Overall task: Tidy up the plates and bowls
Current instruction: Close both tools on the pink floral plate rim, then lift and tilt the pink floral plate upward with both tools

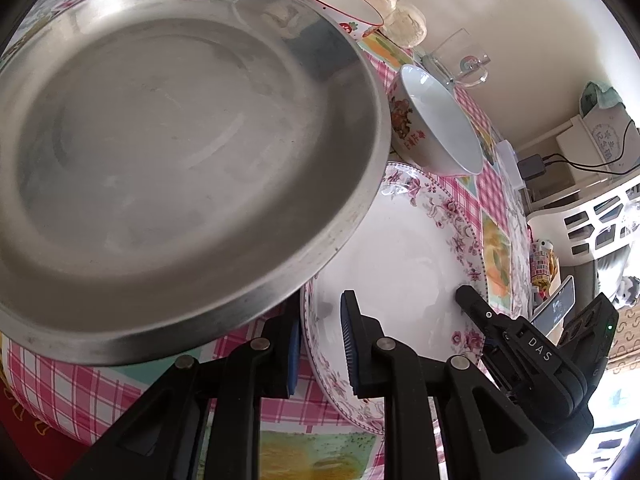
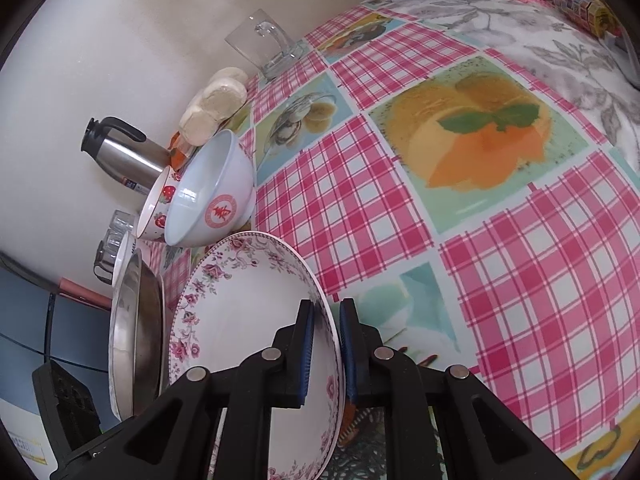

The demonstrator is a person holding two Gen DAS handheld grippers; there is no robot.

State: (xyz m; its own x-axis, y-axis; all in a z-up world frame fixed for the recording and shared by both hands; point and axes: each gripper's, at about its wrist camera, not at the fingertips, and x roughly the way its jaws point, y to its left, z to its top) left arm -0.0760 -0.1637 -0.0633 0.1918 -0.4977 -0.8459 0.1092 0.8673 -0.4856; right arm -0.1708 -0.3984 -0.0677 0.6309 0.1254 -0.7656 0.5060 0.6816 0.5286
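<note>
Left of the left jaws, the steel plate (image 1: 180, 140) looms large, and its near rim hangs over the left finger, so that's the tight spot. Now to the left gripper (image 1: 320, 344) itself: jaws drawn close, and the rim of the floral plate (image 1: 400, 260) runs straight between the blue pads. That looks like a clamp on the rim, though the steel plate hides the left fingertip. Across the white well of the plate, the right gripper (image 2: 326, 344) has the opposite rim, pads pressed on either side of it, a firm pinch. So the floral plate is held at two edges, low over the surface (image 2: 520, 280), with the steel plate just beside it on the left.

My read is a two-handed lift of the floral plate, most likely to stack it. To do it well, both hands should rise together and keep the plate level, since one hand leading would twist the rim in the other's pads. The left edge probably has to slide out towards the right jaws first, or it may catch the steel rim overhead. Ahead of the jaws sits the pale bowl (image 1: 440, 132), with the strawberry bowl (image 1: 332, 0) behind it, so don't push forward. Right of the right jaws the checked cloth lies open, and that's the safe way to travel.
</note>
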